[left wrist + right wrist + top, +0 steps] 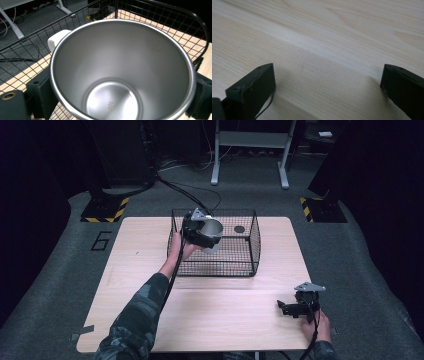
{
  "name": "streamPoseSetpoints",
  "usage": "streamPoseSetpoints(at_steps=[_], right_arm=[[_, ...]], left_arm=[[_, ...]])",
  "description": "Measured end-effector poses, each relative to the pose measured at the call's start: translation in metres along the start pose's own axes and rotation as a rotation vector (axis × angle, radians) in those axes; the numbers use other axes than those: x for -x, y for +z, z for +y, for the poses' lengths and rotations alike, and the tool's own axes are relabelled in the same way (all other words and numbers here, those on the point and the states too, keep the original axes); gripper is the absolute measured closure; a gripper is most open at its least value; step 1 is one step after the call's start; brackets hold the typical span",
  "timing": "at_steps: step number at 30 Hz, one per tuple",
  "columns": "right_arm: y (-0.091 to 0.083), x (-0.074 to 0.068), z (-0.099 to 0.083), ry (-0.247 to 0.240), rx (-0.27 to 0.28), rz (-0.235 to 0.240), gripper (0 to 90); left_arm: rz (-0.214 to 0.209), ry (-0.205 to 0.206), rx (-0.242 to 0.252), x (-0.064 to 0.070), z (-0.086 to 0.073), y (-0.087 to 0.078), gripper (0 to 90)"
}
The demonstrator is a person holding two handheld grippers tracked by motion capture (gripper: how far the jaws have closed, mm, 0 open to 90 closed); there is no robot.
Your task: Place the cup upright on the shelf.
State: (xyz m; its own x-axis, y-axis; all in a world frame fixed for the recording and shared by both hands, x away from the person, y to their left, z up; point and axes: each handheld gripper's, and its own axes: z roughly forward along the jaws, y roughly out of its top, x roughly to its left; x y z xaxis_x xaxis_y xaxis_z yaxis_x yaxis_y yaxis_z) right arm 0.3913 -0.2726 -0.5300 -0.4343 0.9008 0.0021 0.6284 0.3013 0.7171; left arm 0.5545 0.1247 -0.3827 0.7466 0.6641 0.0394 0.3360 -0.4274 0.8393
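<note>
Left gripper view: left tool clamps a brushed-steel cup, white handle, "300" stamped inside.

The cup is bare brushed metal — a wide round mouth tapering to a smaller flat bottom, with "300" stamped on the inside floor. A white handle sticks out from its side, just under the rim. It is empty and clean inside. It is held off the table, tilted so its mouth faces up and toward the person, over the left part of the basket — a black wire one on the table's far half.
</note>
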Motion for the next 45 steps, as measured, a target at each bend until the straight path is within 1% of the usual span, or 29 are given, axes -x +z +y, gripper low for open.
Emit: streamPoseSetpoints(at_steps=[3,4,5,6,7,8,12,13,16,18,19,20,21,22,26,28,29,32,33,36,38,40,43,44,45], right_arm=[[0.0,0.0,0.0,0.0,-0.003,0.001,0.0],[0.0,0.0,0.0,0.001,0.004,-0.001,0.0],[0.0,0.0,0.0,0.0,0.0,0.0,0.0],[0.0,0.0,0.0,0.0,0.004,-0.001,0.0],[0.0,0.0,0.0,0.0,0.004,-0.001,0.0],[0.0,0.0,0.0,0.0,0.003,0.0,0.0],[0.0,0.0,0.0,-0.001,0.003,0.001,0.0],[0.0,0.0,0.0,0.001,0.003,0.0,0.0],[0.0,0.0,0.0,-0.001,0.001,0.0,0.0],[0.0,0.0,0.0,0.0,0.003,0.0,0.0],[0.0,0.0,0.0,0.0,0.0,0.0,0.0],[0.0,0.0,0.0,0.0,0.0,0.0,0.0],[0.0,0.0,0.0,-0.001,0.001,0.0,0.0],[0.0,0.0,0.0,0.0,0.001,0.0,0.0],[0.0,0.0,0.0,0.0,0.004,-0.001,0.0],[0.0,0.0,0.0,0.001,0.003,0.0,0.0],[0.0,0.0,0.0,0.0,0.003,0.001,0.0],[0.0,0.0,0.0,0.001,0.004,0.0,0.0],[0.0,0.0,0.0,0.001,0.004,0.0,0.0],[0.0,0.0,0.0,0.0,0.003,0.0,0.0],[0.0,0.0,0.0,0.001,0.004,0.0,0.0],[0.0,0.0,0.0,0.0,0.003,0.0,0.0],[0.0,0.0,0.0,0.0,0.003,0.0,0.0],[0.0,0.0,0.0,0.001,0.004,0.0,0.0],[0.0,0.0,0.0,0.0,0.004,0.0,0.0]], left_arm=[[-0.003,0.009,-0.01,-0.002,-0.001,0.006,7.7],[-0.002,0.003,-0.01,-0.002,-0.001,0.007,7.6],[-0.002,0.016,-0.016,-0.004,-0.002,0.008,7.7],[-0.002,0.004,-0.012,-0.003,-0.002,0.01,7.6],[-0.002,0.004,-0.012,-0.003,-0.002,0.01,7.7],[0.001,0.014,-0.015,-0.005,-0.003,0.011,7.7],[-0.004,0.01,-0.03,-0.007,-0.005,0.017,7.7],[-0.003,0.02,-0.032,-0.008,-0.005,0.019,7.7],[-0.009,0.011,-0.037,-0.009,-0.006,0.023,7.6],[-0.009,0.015,-0.038,-0.008,-0.006,0.025,7.7],[-0.009,0.027,-0.048,-0.009,-0.006,0.027,7.7],[-0.009,0.027,-0.048,-0.009,-0.006,0.027,7.6],[-0.013,0.013,-0.05,-0.009,-0.006,0.03,7.6],[-0.015,0.024,-0.056,-0.01,-0.006,0.031,7.7],[-0.022,0.024,-0.061,-0.009,-0.005,0.035,7.7],[-0.023,0.028,-0.066,-0.009,-0.005,0.038,7.7],[-0.022,0.037,-0.068,-0.01,-0.005,0.039,7.6],[-0.029,0.031,-0.073,-0.01,-0.006,0.041,7.6],[-0.028,0.038,-0.081,-0.01,-0.006,0.044,7.6],[-0.034,0.032,-0.085,-0.01,-0.007,0.046,7.6],[-0.039,0.039,-0.096,-0.011,-0.007,0.047,7.6],[-0.035,0.034,-0.099,-0.011,-0.008,0.049,7.6],[-0.047,0.04,-0.119,-0.013,-0.009,0.051,7.6],[-0.043,0.034,-0.115,-0.013,-0.01,0.053,7.6],[-0.046,0.041,-0.125,-0.013,-0.01,0.053,7.6]])
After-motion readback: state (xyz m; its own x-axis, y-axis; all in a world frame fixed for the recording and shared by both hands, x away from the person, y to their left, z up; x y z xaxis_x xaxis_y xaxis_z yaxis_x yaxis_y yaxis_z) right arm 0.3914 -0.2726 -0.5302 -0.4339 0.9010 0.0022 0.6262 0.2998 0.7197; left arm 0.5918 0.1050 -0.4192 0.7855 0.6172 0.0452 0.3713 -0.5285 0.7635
